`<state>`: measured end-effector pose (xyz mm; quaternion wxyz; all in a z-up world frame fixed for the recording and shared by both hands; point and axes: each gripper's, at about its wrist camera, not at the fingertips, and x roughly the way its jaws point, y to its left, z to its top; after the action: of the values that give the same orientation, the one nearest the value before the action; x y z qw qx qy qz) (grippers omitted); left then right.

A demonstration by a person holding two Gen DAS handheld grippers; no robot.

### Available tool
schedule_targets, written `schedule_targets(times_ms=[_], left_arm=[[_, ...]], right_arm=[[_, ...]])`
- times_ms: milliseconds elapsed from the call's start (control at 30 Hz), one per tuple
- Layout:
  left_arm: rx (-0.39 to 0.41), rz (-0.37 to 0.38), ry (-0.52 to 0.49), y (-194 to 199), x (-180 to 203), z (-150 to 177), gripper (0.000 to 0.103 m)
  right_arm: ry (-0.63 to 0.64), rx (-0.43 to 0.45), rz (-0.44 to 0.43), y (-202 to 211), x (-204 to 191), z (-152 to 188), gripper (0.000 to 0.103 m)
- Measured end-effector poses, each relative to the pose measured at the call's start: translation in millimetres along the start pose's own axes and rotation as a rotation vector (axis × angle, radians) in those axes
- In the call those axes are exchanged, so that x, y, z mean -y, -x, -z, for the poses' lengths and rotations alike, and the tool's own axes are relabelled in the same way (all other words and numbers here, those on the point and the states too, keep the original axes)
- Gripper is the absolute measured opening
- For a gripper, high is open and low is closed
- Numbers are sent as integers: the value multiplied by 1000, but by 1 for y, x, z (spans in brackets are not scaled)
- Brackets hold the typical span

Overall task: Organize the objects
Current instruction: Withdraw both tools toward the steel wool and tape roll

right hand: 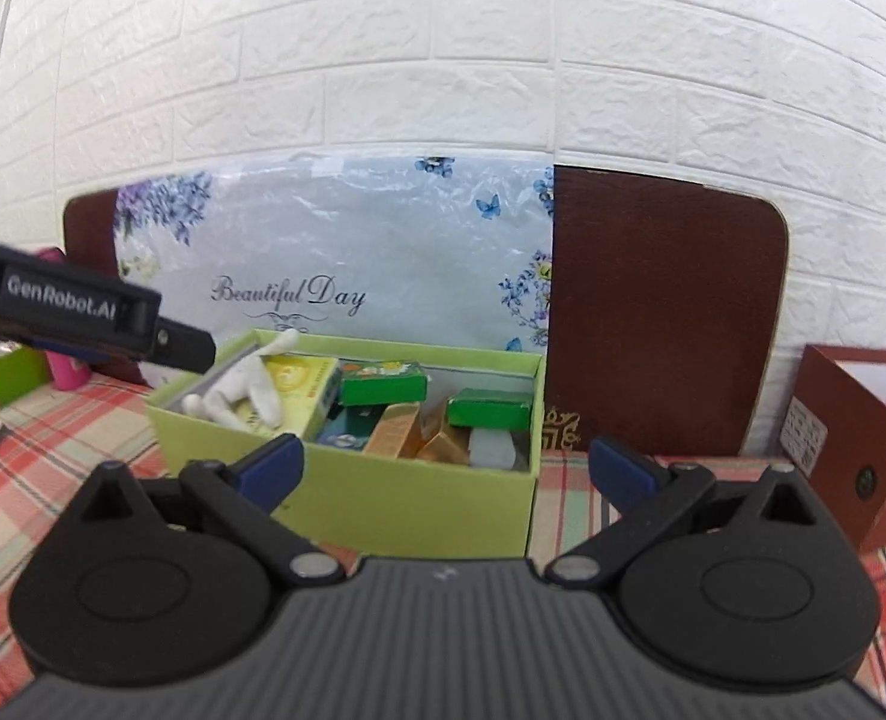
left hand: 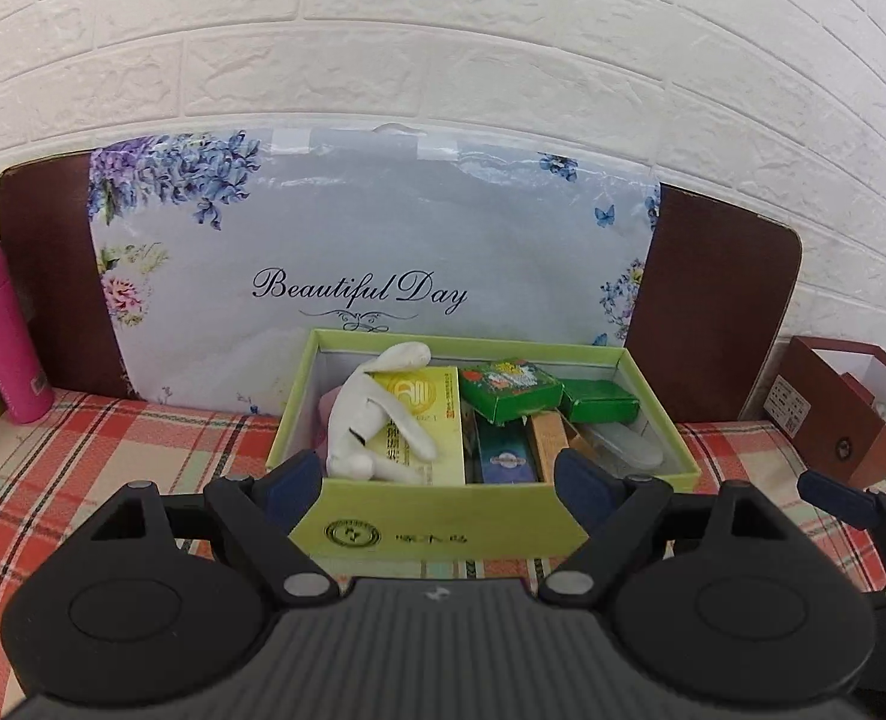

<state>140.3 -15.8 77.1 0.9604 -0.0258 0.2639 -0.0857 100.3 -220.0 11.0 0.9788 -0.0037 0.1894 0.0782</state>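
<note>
The light green box (left hand: 479, 516) sits low in the middle of both frames on the plaid-covered worktop (left hand: 143, 438), already packed: a white plush toy (left hand: 383, 414) lies over a yellow carton (left hand: 437, 420) at its left end, with two small green boxes (left hand: 512, 387) resting on top of other cartons to the right. Both tools face it empty. The left hand-held gripper (left hand: 446, 480) has its jaws spread wide, one blue pad on each side of the box's near wall without pressing on it. The right hand-held gripper (right hand: 446, 468) stands wide too, with the box's right corner between its pads and nothing held.

Judging from this, the filling looks done or nearly so, and the step in hand is either settling the contents or taking hold of the box itself. A next move would call for closing on a rim or wall squarely, since the thin card may buckle and the loose stack on top could slide.

The left wrist view alone shows the pink bottle (left hand: 5, 330) at the left edge clearly, and the box's printed front. The right wrist view alone shows the left tool's labelled body at upper left, and more of the reddish-brown box (right hand: 851, 438) at the right edge.
</note>
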Motion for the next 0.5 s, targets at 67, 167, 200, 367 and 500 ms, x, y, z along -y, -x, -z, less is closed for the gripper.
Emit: schedule_targets(times_ms=[67, 167, 200, 367, 500], left_arm=[[-13, 2, -5, 10, 2, 9, 88], [-24, 3, -3, 22, 3, 24, 88], [-29, 0, -1, 24, 3, 28, 88], [-65, -18, 11, 28, -1, 44, 88], [-83, -38, 13, 27, -4, 53, 88]], right_arm=[[-17, -6, -4, 14, -4, 6, 103], [-19, -19, -18, 28, -8, 14, 103], [-18, -25, -19, 31, -10, 16, 103], [-32, -52, -24, 41, -14, 28, 103], [-47, -76, -37, 44, -17, 37, 103]])
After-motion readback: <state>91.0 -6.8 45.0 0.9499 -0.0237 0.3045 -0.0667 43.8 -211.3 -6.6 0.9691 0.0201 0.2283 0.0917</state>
